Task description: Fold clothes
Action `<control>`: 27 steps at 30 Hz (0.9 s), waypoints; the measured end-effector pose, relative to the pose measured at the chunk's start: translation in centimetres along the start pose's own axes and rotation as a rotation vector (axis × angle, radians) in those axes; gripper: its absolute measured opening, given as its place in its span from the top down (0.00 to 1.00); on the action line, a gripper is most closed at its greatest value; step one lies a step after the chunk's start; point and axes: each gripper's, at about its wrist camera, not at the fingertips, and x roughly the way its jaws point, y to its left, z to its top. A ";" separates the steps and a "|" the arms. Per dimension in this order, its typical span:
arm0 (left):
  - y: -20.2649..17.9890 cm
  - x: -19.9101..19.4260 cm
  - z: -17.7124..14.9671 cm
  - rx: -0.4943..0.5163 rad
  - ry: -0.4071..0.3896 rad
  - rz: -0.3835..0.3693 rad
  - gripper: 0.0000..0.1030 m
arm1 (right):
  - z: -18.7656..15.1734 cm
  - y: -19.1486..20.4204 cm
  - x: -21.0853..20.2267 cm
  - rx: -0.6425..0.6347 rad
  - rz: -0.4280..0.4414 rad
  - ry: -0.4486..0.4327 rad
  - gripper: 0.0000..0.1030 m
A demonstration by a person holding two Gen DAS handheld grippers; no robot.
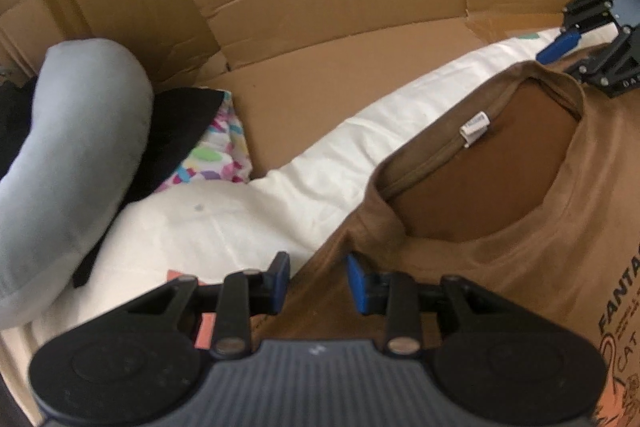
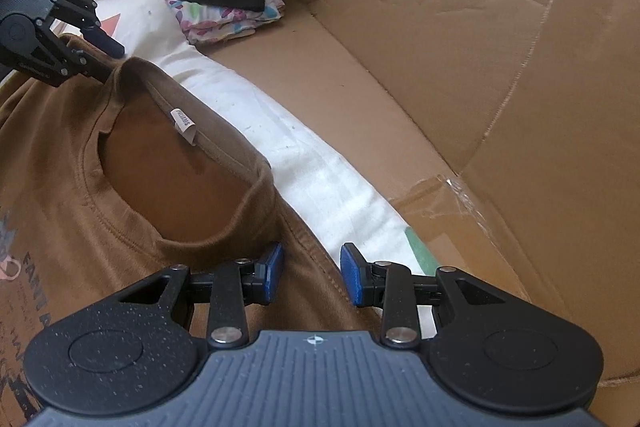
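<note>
Two hand-held grippers, left (image 1: 318,281) and right (image 2: 312,273), both gape wide over the brown T-shirt's (image 1: 500,259) shoulders; collar faces twelve o'clock toward bare cardboard (image 2: 360,87)

Brown tee (image 1: 500,267) has dark print on the chest: "FANTA" (image 1: 622,293) is readable at the right edge of the left wrist view, the word cut off by the frame. Below it "CAT" (image 1: 629,359) sits in thinner letters, next to an orange line drawing. In the right wrist view the same print (image 2: 34,279) runs sideways along the left edge; "FANT" can just be made out, the rest too blurred. The white neck tag (image 2: 183,125) inside the collar carries small dark capitals, roughly "FALLMANS", not sure of the letters; in the left wrist view the tag (image 1: 476,128) text is unreadable.
</note>
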 end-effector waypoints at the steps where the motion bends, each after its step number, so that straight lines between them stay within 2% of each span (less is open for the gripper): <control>1: 0.0 0.2 0.1 -0.004 0.002 -0.001 0.67 | 0.1 -0.1 0.2 0.008 0.006 -0.004 0.62; 7: 0.6 1.1 0.5 -0.062 -0.011 -0.031 0.70 | 0.5 0.0 0.9 0.008 0.038 -0.020 0.64; 10: 0.5 1.3 0.4 -0.069 -0.028 -0.037 0.70 | 0.6 0.0 1.0 -0.004 0.059 -0.025 0.73; 13: 0.5 1.4 0.5 -0.083 -0.043 -0.053 0.75 | 0.7 0.1 1.1 -0.019 0.071 -0.031 0.81; 15: 0.4 1.6 0.5 -0.086 -0.047 -0.058 0.79 | 0.7 0.4 1.1 -0.032 0.073 -0.034 0.91; 17: 0.2 1.9 0.4 -0.094 -0.060 -0.058 0.91 | 0.9 0.7 1.0 -0.043 0.067 -0.034 0.93; 19: 0.1 1.7 0.4 -0.098 -0.081 -0.049 0.96 | 1.1 0.8 0.9 -0.046 0.060 -0.034 0.95; 23: 0.9 1.0 0.2 -0.156 -0.126 -0.048 0.97 | 1.6 -0.1 0.0 -0.004 0.051 -0.059 0.96; 27: 1.2 1.4 0.3 -0.187 -0.111 -0.047 0.96 | 1.8 -0.6 0.4 0.026 0.038 -0.048 0.97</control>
